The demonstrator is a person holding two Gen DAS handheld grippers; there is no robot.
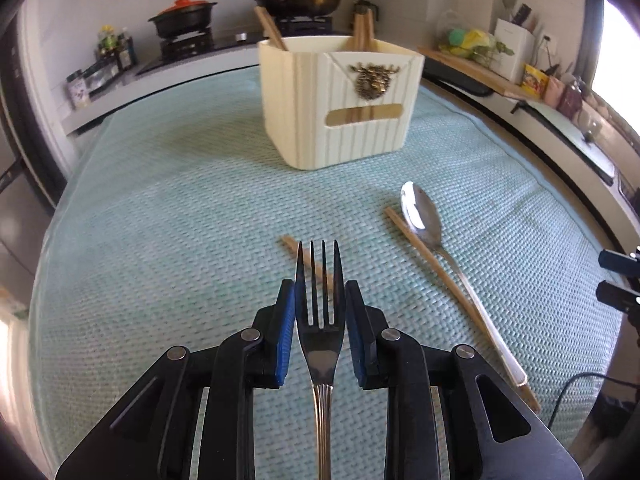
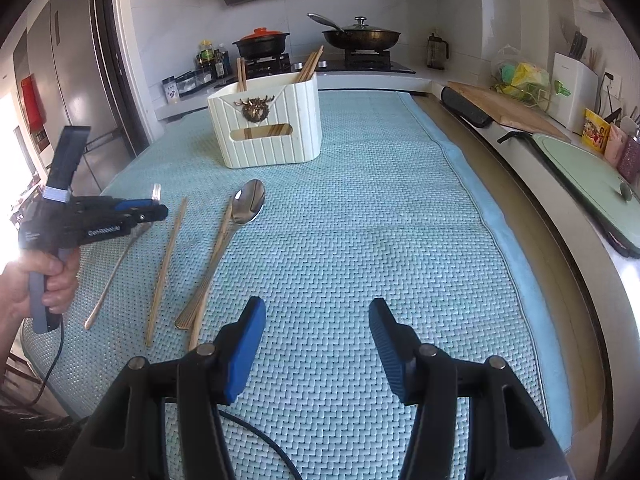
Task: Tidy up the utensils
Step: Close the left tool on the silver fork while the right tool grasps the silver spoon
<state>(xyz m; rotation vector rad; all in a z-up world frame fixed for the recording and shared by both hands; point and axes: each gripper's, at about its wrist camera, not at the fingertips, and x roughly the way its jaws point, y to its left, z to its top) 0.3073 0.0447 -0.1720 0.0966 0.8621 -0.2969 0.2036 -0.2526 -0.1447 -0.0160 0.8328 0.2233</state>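
Observation:
My left gripper [image 1: 320, 292] is shut on a steel fork [image 1: 320, 312], tines pointing forward and raised above the pale green woven mat [image 1: 160, 240]. In the right wrist view a hand carries that left gripper [image 2: 156, 210] at the left, and the fork's handle [image 2: 116, 264] hangs down below it. A spoon [image 1: 424, 216] [image 2: 250, 200] lies on the mat beside one chopstick [image 1: 440, 280] [image 2: 212, 264]. Another chopstick [image 2: 166, 264] lies to its left. The cream utensil holder [image 1: 340, 100] [image 2: 268, 128] stands farther back with chopsticks in it. My right gripper [image 2: 318, 312] is open over bare mat.
A stove with a lidded black pan [image 2: 360, 36] and a red-lidded pot [image 2: 262, 42] is behind the holder. A cutting board [image 2: 508, 108] and a green tray [image 2: 592, 184] line the counter on the right. A fridge [image 2: 72, 80] stands at the left.

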